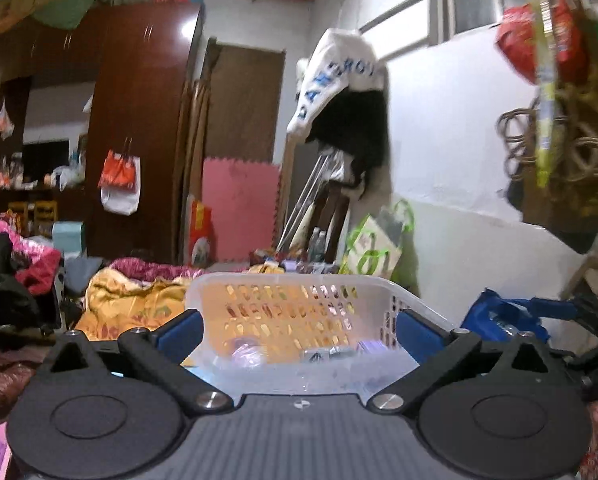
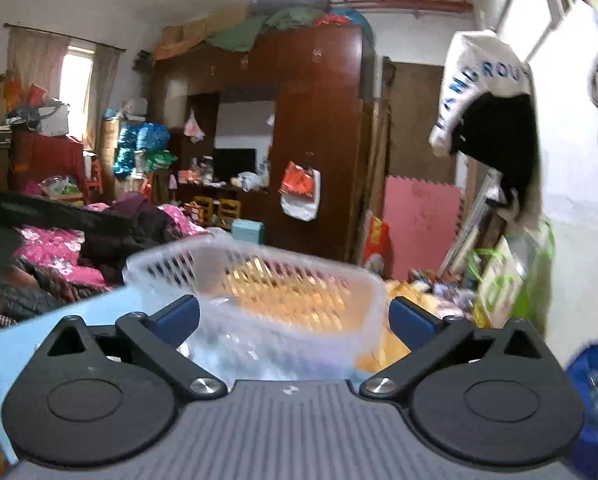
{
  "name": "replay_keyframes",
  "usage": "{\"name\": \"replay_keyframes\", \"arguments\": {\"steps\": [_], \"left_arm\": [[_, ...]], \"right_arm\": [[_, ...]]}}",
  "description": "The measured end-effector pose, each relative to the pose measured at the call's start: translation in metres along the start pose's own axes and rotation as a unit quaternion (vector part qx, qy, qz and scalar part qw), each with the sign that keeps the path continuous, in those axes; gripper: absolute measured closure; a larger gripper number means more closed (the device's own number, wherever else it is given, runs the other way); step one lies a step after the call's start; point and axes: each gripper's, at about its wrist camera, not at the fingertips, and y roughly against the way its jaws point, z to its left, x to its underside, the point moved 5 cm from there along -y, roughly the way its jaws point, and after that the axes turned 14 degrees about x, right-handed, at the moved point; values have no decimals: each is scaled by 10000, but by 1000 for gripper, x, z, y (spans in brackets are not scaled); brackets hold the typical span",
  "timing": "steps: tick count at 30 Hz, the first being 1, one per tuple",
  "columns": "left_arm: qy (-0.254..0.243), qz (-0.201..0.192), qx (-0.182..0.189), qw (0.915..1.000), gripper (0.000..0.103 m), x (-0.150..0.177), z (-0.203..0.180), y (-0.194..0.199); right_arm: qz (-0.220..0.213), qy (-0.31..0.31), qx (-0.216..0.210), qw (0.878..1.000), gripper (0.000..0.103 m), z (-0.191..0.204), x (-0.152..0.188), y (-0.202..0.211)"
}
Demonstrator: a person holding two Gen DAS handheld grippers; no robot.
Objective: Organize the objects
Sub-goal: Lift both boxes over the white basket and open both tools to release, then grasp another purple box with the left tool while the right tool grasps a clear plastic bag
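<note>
A clear slotted plastic basket (image 1: 299, 284) stands right in front of my left gripper (image 1: 299, 330). The left gripper's blue-padded jaws are wide open on either side of the basket's near end, holding nothing. Inside the basket lie small items, among them a purple-tinted one (image 1: 247, 354); they are blurred. In the right wrist view the same basket (image 2: 171, 258) sits on a light blue surface (image 2: 27, 344), blurred. My right gripper (image 2: 295, 320) is wide open in front of it and holds nothing.
A blue bag (image 1: 503, 316) lies right of the basket. A yellow quilt (image 1: 123, 300) and pink bedding (image 2: 55, 252) lie behind and left. A green-handled bag (image 1: 373, 248) leans on the white wall. A brown wardrobe (image 2: 315, 140) stands far back.
</note>
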Motion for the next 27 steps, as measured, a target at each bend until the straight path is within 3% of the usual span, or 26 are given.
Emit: {"name": "replay_keyframes", "arguments": {"steps": [8, 12, 16, 20, 23, 27], "left_arm": [[-34, -312, -26, 9995, 0, 73, -7, 70], [-106, -85, -158, 9998, 0, 85, -7, 68], [-5, 123, -267, 9996, 0, 95, 0, 60], [-64, 407, -257, 9988, 0, 110, 0, 52], [-222, 602, -341, 9974, 0, 119, -4, 45], [-629, 701, -372, 9949, 0, 126, -19, 41]], "right_arm": [[976, -353, 134, 9945, 0, -25, 76, -15], [1575, -448, 112, 9864, 0, -28, 98, -30], [1682, -481, 53, 9846, 0, -27, 100, -29], [1830, -264, -90, 9827, 13, -19, 108, -30], [1836, -375, -116, 9822, 33, -24, 113, -29], [1834, -361, -150, 9823, 39, -22, 114, -28]]}}
